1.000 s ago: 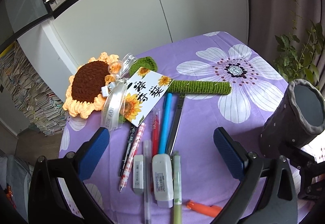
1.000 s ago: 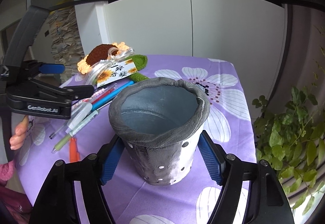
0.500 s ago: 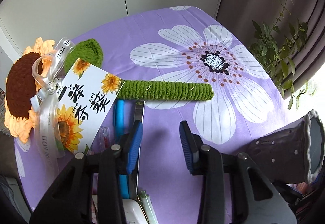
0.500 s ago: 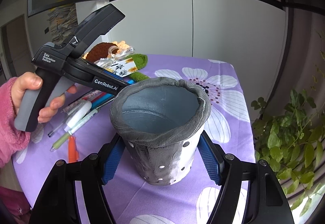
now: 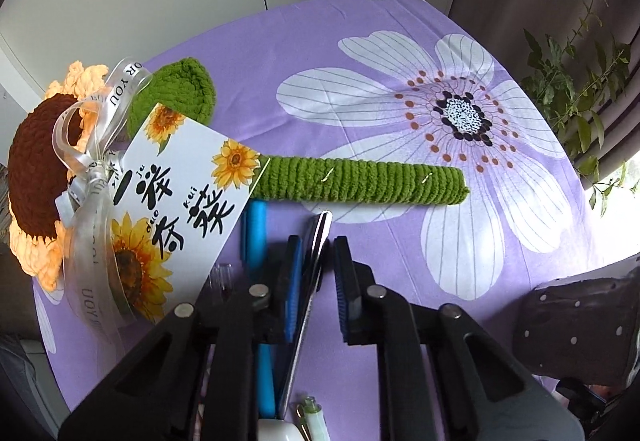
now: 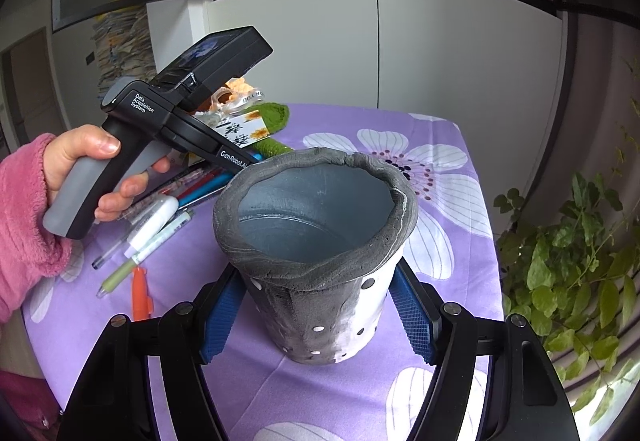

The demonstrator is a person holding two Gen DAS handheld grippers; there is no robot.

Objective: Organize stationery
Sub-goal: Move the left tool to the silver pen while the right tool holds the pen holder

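Note:
My left gripper [image 5: 316, 265] has its blue pads close on either side of a thin flat metal ruler [image 5: 310, 273] lying on the purple cloth; I cannot see whether both pads touch it. A blue pen [image 5: 256, 233] lies just left of it. My right gripper [image 6: 316, 317] is shut on a grey felt pen holder [image 6: 316, 253] with small holes, upright and empty. In the right wrist view, several pens [image 6: 160, 225] and an orange cap [image 6: 141, 293] lie left of the holder, under the left gripper body [image 6: 176, 121].
A crocheted sunflower [image 5: 36, 177] with a green stem [image 5: 360, 181], ribbon and a printed card [image 5: 176, 193] lies beyond the pens. A potted plant [image 6: 568, 261] stands off the table's right edge. White cabinets stand behind the table [image 5: 360, 41].
My left gripper has dropped toward the pens and narrowed from wide open to close around the ruler. My right gripper has kept still on the pen holder.

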